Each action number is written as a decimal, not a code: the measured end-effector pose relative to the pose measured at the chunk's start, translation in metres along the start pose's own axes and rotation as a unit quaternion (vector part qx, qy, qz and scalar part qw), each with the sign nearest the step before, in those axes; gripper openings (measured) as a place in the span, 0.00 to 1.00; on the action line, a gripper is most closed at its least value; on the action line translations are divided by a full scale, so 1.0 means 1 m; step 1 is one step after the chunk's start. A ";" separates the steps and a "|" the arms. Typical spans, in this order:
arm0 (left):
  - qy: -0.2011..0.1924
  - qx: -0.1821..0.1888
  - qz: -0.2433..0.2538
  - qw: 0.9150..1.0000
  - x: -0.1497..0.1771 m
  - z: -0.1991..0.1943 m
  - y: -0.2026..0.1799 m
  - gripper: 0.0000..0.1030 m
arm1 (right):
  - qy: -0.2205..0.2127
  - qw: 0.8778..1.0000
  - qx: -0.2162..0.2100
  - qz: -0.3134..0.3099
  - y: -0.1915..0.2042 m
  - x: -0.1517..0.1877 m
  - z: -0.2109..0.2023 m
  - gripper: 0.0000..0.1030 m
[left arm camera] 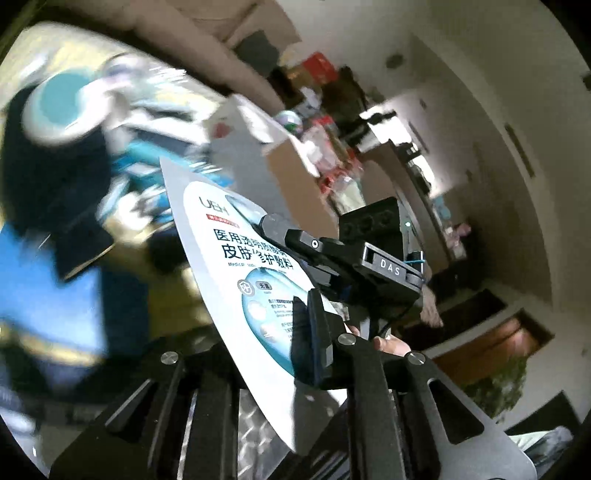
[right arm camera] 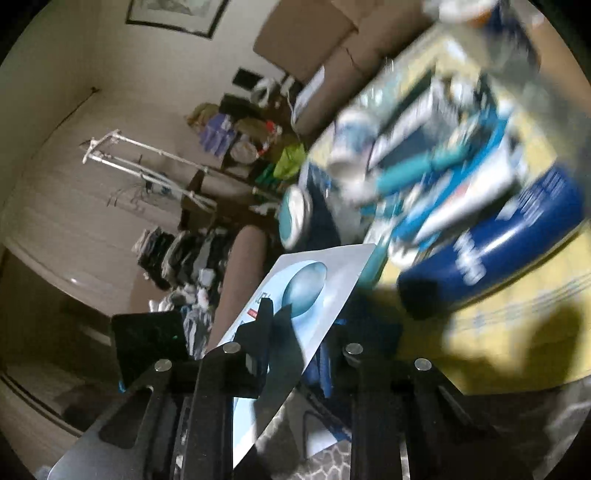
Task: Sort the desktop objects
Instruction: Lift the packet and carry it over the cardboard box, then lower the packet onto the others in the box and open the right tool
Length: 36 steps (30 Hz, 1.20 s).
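Between both grippers, held off the table, is a flat white sachet (left arm camera: 236, 266) w/ teal-blue orb artwork. Its print reads "UBH" at top, big Chinese characters below, then small "Medical…" text, too blurred to read further. Left gripper (left arm camera: 306, 325) is clamped on the sachet's lower edge; right gripper (left arm camera: 273, 225) pinches the upper part, its body marked "DAS". From the right wrist view the same sachet (right arm camera: 314, 295) sits edge-on between the right gripper's (right arm camera: 280, 332) closed pads.

Left view only: fingers (left arm camera: 391, 345) of a person's hand behind the right gripper, a cardboard box (left arm camera: 291, 173), dark wood furniture and a potted plant low right. Right view only: framed picture (right arm camera: 177, 14) on the wall, white drying rack (right arm camera: 147, 166), piled clothes, and a big blue bottle (right arm camera: 498, 243) w/ white lettering, unreadable from blur.

Table (right arm camera: 517, 332) has a yellowish cloth, crowded w/ blurred teal, blue & white toiletries, incl. a round teal-lidded tub (right arm camera: 293, 218). Room is dim, cluttered, beige sofa behind.
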<state>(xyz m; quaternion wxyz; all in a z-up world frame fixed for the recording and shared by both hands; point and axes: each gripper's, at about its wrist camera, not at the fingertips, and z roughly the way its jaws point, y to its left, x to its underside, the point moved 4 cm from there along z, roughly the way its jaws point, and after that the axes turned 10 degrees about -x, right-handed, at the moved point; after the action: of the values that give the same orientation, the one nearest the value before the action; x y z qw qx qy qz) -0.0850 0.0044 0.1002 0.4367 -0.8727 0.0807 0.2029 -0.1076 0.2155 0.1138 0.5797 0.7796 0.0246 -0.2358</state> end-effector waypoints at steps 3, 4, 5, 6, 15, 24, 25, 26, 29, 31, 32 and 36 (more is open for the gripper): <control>0.022 0.001 0.060 0.998 -0.023 0.025 -0.049 0.15 | -0.042 0.999 0.015 -0.020 0.011 -0.019 -0.051 0.21; 0.028 -0.001 0.077 0.997 -0.031 0.035 -0.064 0.18 | -0.058 0.998 0.024 -0.028 0.013 -0.025 -0.070 0.21; 0.037 -0.006 0.094 0.995 -0.037 0.047 -0.078 0.20 | -0.073 0.996 0.036 -0.034 0.014 -0.029 -0.088 0.21; 0.046 -0.009 0.110 0.993 -0.046 0.061 -0.090 0.22 | -0.087 0.994 0.048 -0.038 0.014 -0.033 -0.107 0.21; 0.143 -0.115 0.266 0.947 -0.082 0.217 -0.167 0.33 | -0.140 0.978 0.152 -0.034 -0.034 -0.042 -0.206 0.21; 0.239 -0.220 0.393 0.860 -0.062 0.307 -0.165 0.33 | -0.062 0.967 0.242 -0.051 -0.070 -0.027 -0.202 0.22; 0.244 -0.223 0.392 0.859 -0.062 0.312 -0.163 0.33 | -0.051 0.965 0.252 -0.055 -0.069 -0.028 -0.196 0.23; 0.246 -0.225 0.392 0.857 -0.063 0.317 -0.159 0.34 | -0.035 0.962 0.262 -0.061 -0.068 -0.028 -0.192 0.23; 0.256 -0.238 0.404 0.845 -0.061 0.322 -0.151 0.41 | 0.010 0.954 0.289 -0.074 -0.068 -0.025 -0.182 0.25; 0.260 -0.258 0.416 0.833 -0.060 0.327 -0.140 0.40 | 0.051 0.944 0.315 -0.085 -0.069 -0.020 -0.173 0.26; 0.263 -0.269 0.419 0.827 -0.058 0.328 -0.135 0.40 | 0.067 0.936 0.333 -0.089 -0.069 -0.018 -0.171 0.27; 0.268 -0.278 0.419 0.822 -0.052 0.333 -0.120 0.40 | 0.115 0.919 0.360 -0.109 -0.060 -0.007 -0.165 0.42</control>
<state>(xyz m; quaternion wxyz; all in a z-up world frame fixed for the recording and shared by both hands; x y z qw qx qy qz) -0.1887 0.3398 0.0314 0.0095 -0.8592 0.4925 0.1381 -0.0766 0.3877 0.0986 0.2239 0.9497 0.0897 -0.1996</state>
